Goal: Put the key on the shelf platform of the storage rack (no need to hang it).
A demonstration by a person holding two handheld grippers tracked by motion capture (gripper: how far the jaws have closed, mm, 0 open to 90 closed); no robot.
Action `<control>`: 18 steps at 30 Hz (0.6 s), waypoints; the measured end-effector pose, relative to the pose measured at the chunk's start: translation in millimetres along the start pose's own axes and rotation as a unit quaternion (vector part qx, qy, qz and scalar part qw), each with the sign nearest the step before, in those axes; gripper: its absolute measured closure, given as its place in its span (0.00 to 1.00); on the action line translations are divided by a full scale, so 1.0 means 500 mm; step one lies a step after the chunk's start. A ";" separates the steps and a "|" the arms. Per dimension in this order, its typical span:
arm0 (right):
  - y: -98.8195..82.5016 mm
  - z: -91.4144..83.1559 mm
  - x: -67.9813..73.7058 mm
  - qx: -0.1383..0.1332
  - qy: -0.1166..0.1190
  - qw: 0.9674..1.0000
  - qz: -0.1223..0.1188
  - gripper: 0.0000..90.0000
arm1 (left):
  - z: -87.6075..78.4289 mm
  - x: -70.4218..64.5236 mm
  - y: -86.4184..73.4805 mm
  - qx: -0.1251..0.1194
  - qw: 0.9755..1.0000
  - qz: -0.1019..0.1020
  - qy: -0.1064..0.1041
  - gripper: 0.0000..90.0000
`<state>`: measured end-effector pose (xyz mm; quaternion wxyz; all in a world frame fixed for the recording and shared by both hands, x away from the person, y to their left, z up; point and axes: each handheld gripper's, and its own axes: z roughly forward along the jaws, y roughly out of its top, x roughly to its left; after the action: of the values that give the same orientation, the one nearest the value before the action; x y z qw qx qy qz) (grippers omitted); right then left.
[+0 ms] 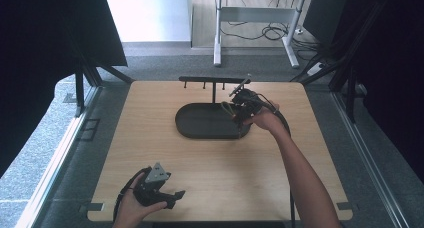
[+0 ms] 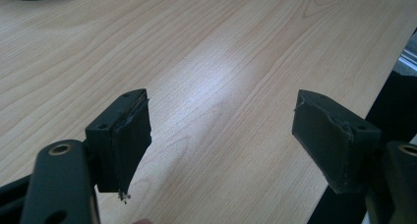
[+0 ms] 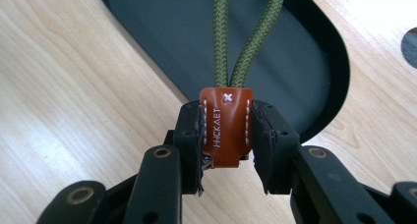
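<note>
Black tongs with brass-ringed screw holes

You've got a black oval tray mid-table w/ a black peg rack just behind it; past the wooden table, a white desk frame & floor cables.

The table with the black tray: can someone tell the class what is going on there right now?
A person works at a wooden table with a gripper in each hand. The right gripper is shut on the brown leather tab of a green cord loop, held over the black oval tray near a hook rack. The left gripper waits open and empty near the table's front edge.
</note>
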<state>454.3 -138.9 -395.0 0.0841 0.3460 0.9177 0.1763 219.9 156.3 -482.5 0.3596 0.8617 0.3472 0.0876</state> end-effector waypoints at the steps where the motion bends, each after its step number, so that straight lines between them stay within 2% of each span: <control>1: 0.002 0.000 -0.001 0.000 -0.003 1.000 0.003 0.75 | 0.001 0.000 0.000 0.000 1.000 0.000 0.000 0.26; 18: 0.029 0.024 -0.032 -0.013 -0.019 1.000 0.020 0.75 | 0.001 0.001 -0.001 0.001 1.000 0.000 0.000 0.26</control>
<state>478.2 -136.4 -400.0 0.1026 0.3667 0.9064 0.1827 220.5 156.6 -483.1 0.3588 0.8622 0.3470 0.0869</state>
